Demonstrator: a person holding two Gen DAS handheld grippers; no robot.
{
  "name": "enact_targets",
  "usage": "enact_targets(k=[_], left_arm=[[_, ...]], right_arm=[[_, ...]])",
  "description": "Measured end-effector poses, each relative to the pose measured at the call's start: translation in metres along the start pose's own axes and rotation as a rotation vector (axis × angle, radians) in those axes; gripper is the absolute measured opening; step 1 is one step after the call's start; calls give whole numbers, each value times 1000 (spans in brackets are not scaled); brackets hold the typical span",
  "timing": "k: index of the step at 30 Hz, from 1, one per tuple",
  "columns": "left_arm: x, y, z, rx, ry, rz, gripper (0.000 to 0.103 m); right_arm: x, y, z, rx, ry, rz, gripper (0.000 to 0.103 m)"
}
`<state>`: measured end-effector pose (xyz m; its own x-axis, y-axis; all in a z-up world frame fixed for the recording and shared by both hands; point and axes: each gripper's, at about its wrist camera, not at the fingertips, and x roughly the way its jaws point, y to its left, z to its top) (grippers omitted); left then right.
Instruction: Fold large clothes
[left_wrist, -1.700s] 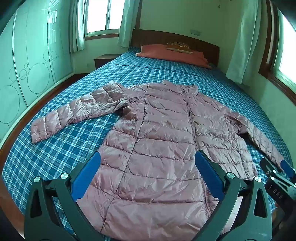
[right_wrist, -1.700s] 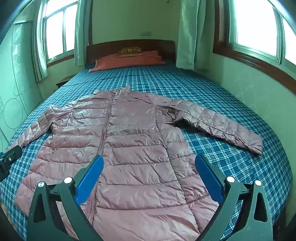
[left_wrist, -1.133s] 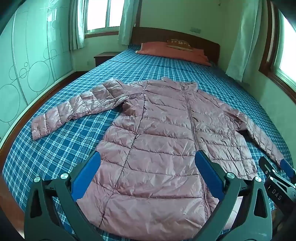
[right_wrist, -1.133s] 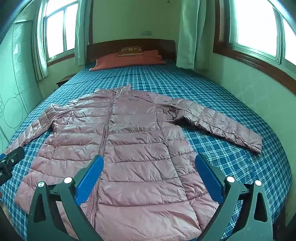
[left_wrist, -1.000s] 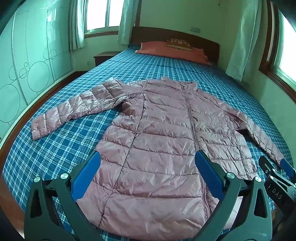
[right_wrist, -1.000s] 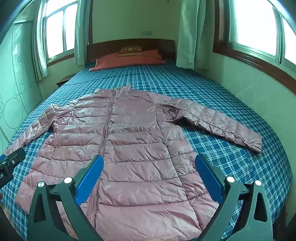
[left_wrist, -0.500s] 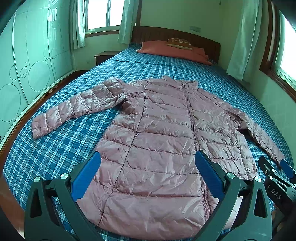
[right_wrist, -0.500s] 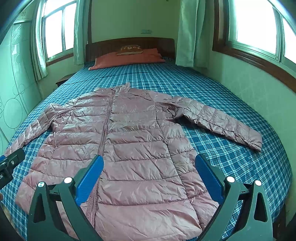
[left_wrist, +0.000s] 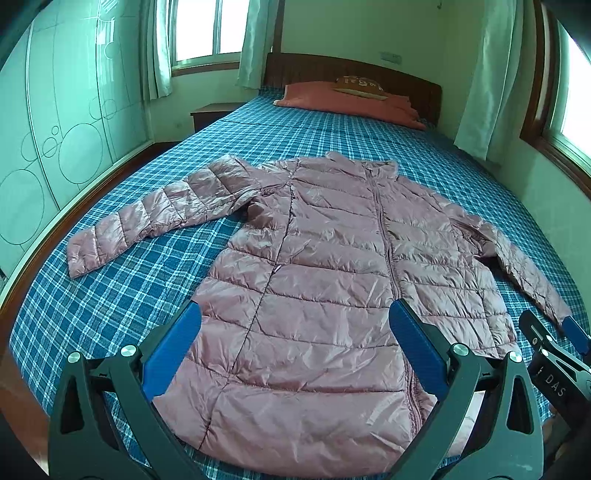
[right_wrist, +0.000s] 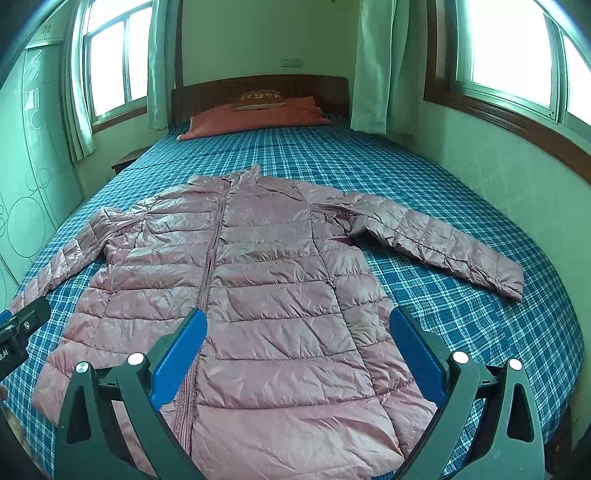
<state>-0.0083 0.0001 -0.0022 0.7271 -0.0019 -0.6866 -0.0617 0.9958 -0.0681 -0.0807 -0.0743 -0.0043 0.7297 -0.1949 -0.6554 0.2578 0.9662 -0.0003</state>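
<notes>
In the left wrist view, the pink puffy jacket (left_wrist: 332, 280) is spread flat on the bed (left_wrist: 122, 295), hem at the foot edge. The left gripper (left_wrist: 295, 347) is held above it, jaws wide and empty.

In the right wrist view, the right gripper (right_wrist: 299, 350) is also wide and empty. One sleeve (right_wrist: 436, 240) should probably be pinched near its cuff and laid across the chest.

Both the left gripper (left_wrist: 295, 347) and the right gripper (right_wrist: 298, 349) had dark grey triangular-cutout frames, silver round screws and flat blue finger pads (left_wrist: 171, 352).
</notes>
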Motion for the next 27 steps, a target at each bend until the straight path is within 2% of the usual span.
enact_targets(k=[27], left_arm=[[-1,0,0,2,3,3,101]], right_arm=[[-2,4,-1,-3,1,3,98]])
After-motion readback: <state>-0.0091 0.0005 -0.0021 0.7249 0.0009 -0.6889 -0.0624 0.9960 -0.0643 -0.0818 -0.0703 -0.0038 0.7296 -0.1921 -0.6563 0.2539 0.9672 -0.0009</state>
